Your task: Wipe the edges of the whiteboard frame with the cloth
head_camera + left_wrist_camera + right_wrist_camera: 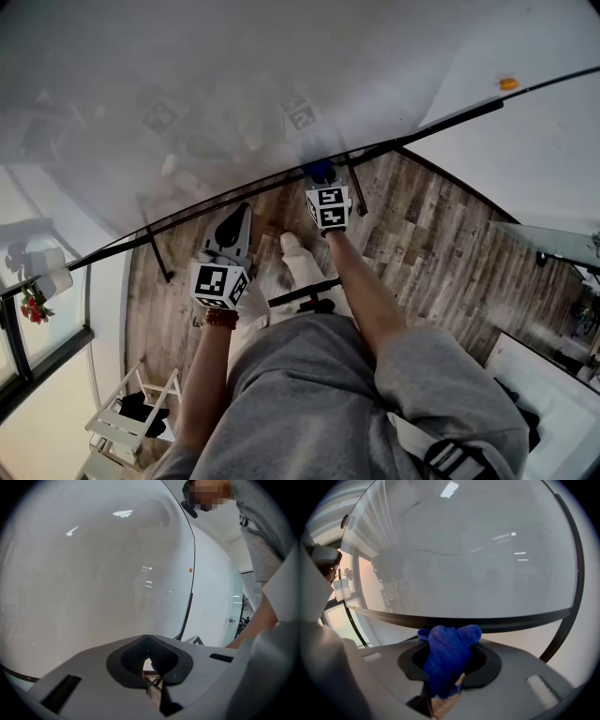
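White board fills the upper part of the head view, and its black frame crosses it diagonally. The right arm is stretched up to the centre. The right gripper pinches the blue cloth at the lower frame edge. The left gripper, at centre left just below the frame, has its jaws pressed together and empty.

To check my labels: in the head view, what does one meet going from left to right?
Red flowers → left gripper → right gripper, shut on the blue cloth → small orange object.
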The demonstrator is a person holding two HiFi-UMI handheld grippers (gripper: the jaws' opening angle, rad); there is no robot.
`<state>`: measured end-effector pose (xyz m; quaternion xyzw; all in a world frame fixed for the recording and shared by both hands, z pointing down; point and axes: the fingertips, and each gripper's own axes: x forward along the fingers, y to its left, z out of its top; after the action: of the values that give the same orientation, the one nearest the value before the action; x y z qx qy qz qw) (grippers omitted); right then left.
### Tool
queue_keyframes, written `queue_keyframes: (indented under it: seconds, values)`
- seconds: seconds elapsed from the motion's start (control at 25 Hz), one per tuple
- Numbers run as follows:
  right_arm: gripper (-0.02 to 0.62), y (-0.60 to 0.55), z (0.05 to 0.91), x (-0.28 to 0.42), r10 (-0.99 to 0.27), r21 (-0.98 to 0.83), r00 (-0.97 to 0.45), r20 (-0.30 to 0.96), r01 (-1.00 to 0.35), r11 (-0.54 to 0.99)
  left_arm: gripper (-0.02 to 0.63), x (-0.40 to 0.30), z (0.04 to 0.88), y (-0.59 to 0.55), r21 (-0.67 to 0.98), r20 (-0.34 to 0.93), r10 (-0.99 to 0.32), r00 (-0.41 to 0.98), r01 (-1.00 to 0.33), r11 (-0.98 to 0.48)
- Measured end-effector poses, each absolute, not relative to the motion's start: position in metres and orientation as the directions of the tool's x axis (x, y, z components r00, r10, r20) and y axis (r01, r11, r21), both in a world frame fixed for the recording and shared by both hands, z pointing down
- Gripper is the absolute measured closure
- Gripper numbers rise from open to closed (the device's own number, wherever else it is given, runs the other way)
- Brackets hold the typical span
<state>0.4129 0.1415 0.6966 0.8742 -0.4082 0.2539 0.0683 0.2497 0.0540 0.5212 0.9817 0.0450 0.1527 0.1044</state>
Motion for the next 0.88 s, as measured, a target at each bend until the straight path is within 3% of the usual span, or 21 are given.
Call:
queue_keyframes:
  seconds: [0.88]
  values:
    - [0.463, 0.104, 0.694, 0.382, -0.708, -0.133, 0.495, 0.504, -0.765, -0.63, 0.597, 0.217, 0.511, 0.027, 0.201, 0.302, 0.053, 0.952, -0.01, -0.98]
